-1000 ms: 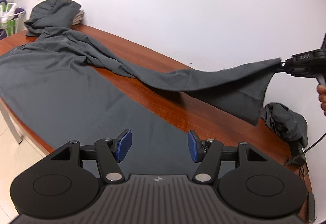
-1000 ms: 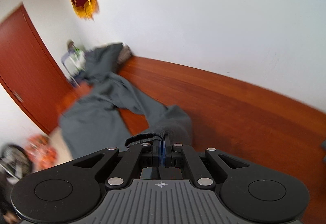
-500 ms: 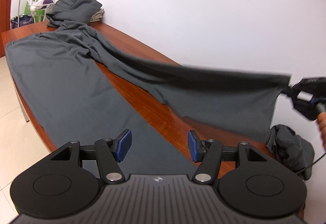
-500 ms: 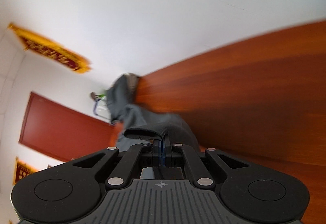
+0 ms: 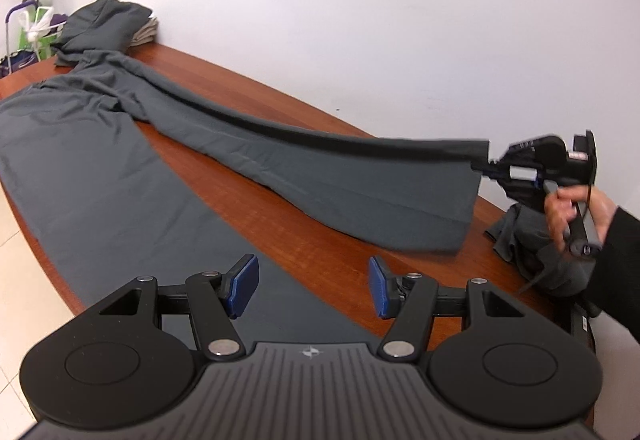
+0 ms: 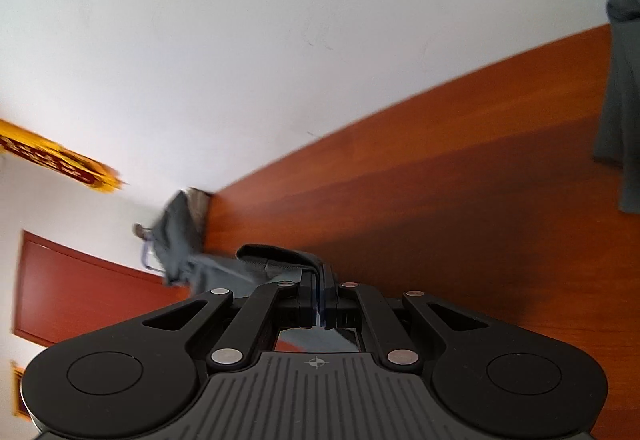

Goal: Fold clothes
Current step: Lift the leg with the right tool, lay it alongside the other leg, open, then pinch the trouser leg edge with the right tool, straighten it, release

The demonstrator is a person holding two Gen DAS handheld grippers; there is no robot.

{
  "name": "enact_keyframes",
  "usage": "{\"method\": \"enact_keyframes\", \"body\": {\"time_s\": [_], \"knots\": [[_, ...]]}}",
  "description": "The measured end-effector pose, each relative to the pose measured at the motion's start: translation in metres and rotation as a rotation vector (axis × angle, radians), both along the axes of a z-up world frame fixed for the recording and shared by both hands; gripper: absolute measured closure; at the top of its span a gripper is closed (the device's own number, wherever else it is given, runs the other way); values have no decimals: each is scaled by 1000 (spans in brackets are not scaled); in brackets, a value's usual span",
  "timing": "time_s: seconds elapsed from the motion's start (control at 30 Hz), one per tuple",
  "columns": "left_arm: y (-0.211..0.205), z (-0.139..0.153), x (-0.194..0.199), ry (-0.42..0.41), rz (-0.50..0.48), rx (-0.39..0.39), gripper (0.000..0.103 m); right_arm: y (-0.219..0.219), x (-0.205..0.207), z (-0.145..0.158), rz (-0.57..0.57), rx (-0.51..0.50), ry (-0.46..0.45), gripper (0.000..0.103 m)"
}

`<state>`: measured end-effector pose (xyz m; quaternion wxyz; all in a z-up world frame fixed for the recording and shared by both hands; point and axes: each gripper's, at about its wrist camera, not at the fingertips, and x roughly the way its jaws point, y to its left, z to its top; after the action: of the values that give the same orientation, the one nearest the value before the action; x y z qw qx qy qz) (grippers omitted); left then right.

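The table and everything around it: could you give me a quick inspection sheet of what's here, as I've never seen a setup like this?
Surface: long reddish wooden table, set against a white wall.
Job's things: dark grey trousers spread along it; one leg lifted by its hem.
Clutter: pile of folded clothes at the far end; crumpled grey garment at the near end.
Grippers: left gripper open, holding nothing, above the flat leg; right gripper closed on the hem, held by a hand in a dark sleeve.
Cables: thin black cable hanging below the right gripper.
Surroundings: red door, red-and-gold banner, small cart with bags, tiled floor.
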<state>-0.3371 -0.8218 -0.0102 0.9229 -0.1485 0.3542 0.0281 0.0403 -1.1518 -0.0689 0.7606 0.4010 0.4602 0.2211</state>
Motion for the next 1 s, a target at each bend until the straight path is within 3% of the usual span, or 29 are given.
{"method": "enact_keyframes", "body": {"time_s": [0.13,0.3,0.47,0.6,0.8,1.0], "knots": [[-1,-1,2,-2,18,-17,37,-1,4,32,51,79,-50,99],[1,-4,6,1,48,-49,37,-10,14,43,9,31,-79,99],[1,-5,10,17,43,-58,37,-12,37,5,-60,-160,-13,99],[-5,-11,10,44,15,-59,37,-11,52,-12,-90,-331,-20,96],[-16,-24,7,82,-14,-60,37,-5,56,-20,-14,-444,-56,93],[-24,-34,7,109,-33,-51,36,8,60,-32,116,-594,-115,68]]}}
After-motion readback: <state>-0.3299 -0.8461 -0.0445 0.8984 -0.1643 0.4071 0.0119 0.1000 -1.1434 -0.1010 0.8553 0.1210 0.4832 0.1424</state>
